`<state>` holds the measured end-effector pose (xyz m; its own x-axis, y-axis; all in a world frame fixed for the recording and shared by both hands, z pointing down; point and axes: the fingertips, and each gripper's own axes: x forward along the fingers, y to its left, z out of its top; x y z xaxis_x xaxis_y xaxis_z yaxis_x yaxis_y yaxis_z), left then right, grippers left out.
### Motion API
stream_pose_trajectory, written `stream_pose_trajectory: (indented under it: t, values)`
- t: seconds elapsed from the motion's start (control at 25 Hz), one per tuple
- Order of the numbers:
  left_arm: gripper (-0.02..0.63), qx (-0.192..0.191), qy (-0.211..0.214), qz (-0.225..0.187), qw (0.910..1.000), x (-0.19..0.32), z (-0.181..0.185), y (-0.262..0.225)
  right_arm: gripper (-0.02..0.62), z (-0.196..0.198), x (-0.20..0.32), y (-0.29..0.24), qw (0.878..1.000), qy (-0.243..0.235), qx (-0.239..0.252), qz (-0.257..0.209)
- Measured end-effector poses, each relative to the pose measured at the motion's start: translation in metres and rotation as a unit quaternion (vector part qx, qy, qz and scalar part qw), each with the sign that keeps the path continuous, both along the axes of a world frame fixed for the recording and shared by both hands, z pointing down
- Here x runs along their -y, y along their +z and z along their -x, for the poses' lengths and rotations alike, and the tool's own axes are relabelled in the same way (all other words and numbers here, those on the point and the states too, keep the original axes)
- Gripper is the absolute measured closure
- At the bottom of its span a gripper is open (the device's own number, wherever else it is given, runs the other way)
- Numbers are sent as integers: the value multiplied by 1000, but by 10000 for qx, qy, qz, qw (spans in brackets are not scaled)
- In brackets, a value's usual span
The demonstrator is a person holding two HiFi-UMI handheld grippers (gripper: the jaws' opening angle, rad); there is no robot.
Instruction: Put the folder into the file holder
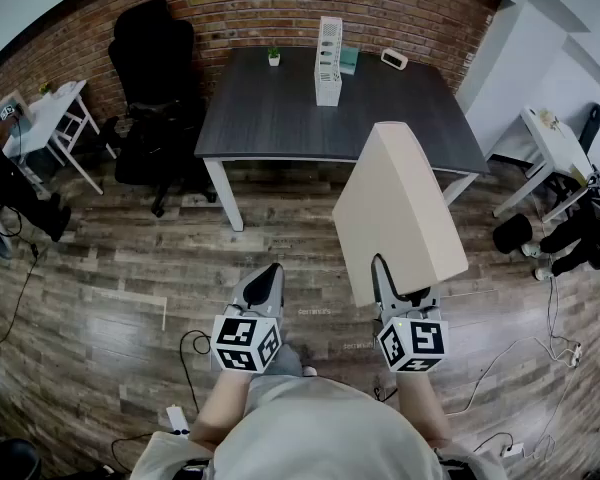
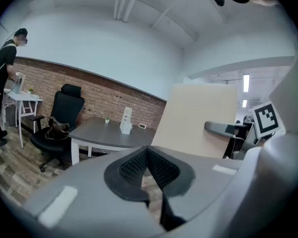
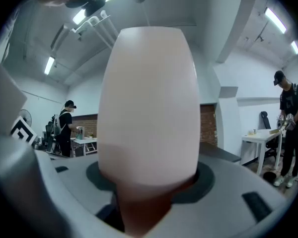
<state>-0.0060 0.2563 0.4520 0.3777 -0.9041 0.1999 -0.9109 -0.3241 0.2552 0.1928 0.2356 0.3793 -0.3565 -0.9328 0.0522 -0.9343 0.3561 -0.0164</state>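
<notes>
Right gripper [image 1: 398, 286] clamps one edge of the tan folder [image 1: 395, 208], held up over the floor [image 1: 130, 268]; left gripper [image 1: 267, 278] is closed and empty. Gripped so low, the folder may sag or twist loose. White file holder [image 1: 328, 60] stands well apart on the table [image 1: 270, 118], and could tip when pushed; chair [image 1: 150, 78] stands aside, path looks free

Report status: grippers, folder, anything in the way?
Left gripper shut, empty. Right gripper shut on folder. File holder stands on table ahead, folder not yet there. No obstacle seen between.
</notes>
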Motion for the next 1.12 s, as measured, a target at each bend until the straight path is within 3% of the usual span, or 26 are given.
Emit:
stream_pose_trajectory:
  t: [0.24, 0.6, 0.88, 0.92, 1.0, 1.12]
  values:
    - [595, 51, 37, -181, 9998, -26, -13, -16, 330, -13, -33, 0, 9999, 71, 141, -53]
    - [595, 138, -39, -368, 9992, -41, -19, -29, 331, -19, -43, -10, 9996, 4, 149, -229]
    - [592, -37, -29, -406, 9992, -44, -16, -34, 327, -20, -45, -14, 9992, -47, 274, -293]
    - [582, -47, -23, -411, 9991, -44, -16, -34, 327, -20, -45, -14, 9992, -43, 280, -296]
    - [503, -59, -3, -421, 9991, -46, -17, -34, 324, -22, -46, -14, 9992, -39, 268, -287]
    - [474, -83, 36, -468, 9989, -47, -19, -34, 324, -24, -48, -13, 9992, -62, 278, -292]
